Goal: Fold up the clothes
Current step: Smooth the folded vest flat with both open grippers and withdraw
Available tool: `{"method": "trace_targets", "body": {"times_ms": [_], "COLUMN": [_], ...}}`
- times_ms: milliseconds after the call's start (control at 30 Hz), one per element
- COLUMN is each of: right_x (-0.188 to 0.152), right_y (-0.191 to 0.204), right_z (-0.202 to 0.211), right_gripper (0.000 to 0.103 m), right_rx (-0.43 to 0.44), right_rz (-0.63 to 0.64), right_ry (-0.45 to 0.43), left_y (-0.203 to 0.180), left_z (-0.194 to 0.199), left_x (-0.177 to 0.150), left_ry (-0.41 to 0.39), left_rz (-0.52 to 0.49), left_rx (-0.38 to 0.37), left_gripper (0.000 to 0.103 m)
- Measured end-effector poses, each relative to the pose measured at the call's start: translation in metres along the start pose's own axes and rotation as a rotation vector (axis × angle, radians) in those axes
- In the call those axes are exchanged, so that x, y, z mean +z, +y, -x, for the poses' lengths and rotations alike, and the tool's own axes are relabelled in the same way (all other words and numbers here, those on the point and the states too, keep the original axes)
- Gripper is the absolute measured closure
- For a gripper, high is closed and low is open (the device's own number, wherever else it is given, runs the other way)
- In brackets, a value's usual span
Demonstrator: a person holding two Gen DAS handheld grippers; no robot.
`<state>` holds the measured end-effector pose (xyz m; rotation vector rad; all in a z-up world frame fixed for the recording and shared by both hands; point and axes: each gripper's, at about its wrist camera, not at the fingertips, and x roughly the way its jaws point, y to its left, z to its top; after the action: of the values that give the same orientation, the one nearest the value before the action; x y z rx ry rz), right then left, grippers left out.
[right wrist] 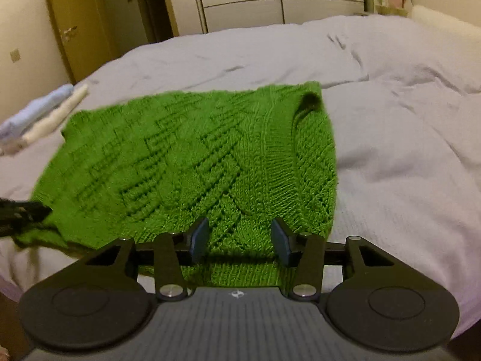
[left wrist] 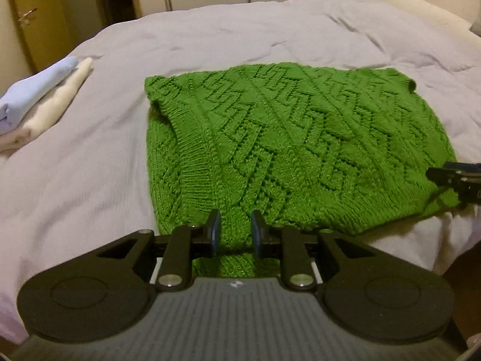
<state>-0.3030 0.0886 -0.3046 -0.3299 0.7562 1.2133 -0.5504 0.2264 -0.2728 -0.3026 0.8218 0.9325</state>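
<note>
Left gripper (left wrist: 236,231) angled downward over the near hem of a bright green cable-knit sweater (left wrist: 288,150). Jaws narrowly apart, a strip of knit between them; whether the pads press on it I cannot tell. Right gripper (right wrist: 239,239) also tilted downward at the near hem, further right; jaws wider apart, knit under the gap, pads clear of the fabric.

Sweater lies folded, a broad rectangle on a pale lilac-grey bedspread (left wrist: 90,165), near edge reaching the bed's front edge.

At far left on the bed, well apart from the sweater: small stack of folded garments (left wrist: 45,102), light blue beside cream. Behind it, a yellow-brown wooden door (left wrist: 33,21) with a metal handle. Cream panelled wardrobe fronts (right wrist: 246,0) behind the bed. Nothing lies between either gripper and the sweater.
</note>
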Motion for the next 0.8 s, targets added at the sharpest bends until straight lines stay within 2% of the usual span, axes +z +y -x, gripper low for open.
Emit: {"method": "trace_targets", "body": {"times_ms": [67, 100, 167, 267, 467, 533, 800], "right_x": [0.004, 0.006, 0.008, 0.005, -0.004, -0.006, -0.014], "right_y": [0.004, 0.006, 0.009, 0.009, 0.013, 0.017, 0.024], "right_z": [0.007, 0.011, 0.023, 0.042, 0.061, 0.065, 0.077], "right_gripper": [0.052, 0.049, 0.031, 0.027, 0.015, 0.014, 0.014], "right_rx": [-0.012, -0.018, -0.025, -0.024, -0.033, -0.042, -0.048], "right_rz": [-0.006, -0.009, -0.025, -0.066, -0.108, -0.104, -0.114], "right_ry": [-0.011, -0.017, -0.035, -0.052, -0.011, -0.008, 0.001], "left_y": [-0.005, -0.006, -0.006, -0.007, -0.01, -0.012, -0.014], "left_z": [0.012, 0.018, 0.028, 0.038, 0.05, 0.057, 0.077], "left_x": [0.003, 0.003, 0.002, -0.003, -0.014, -0.016, -0.021], "left_ry": [-0.011, -0.012, 0.001, 0.029, 0.079, 0.072, 0.043], "left_rz": [-0.009, -0.004, 0.016, 0.033, 0.053, 0.048, 0.045], "left_rx": [0.018, 0.016, 0.014, 0.026, 0.055, 0.062, 0.078], "left_gripper": [0.084, 0.078, 0.073, 0.073, 0.067, 0.063, 0.058]}}
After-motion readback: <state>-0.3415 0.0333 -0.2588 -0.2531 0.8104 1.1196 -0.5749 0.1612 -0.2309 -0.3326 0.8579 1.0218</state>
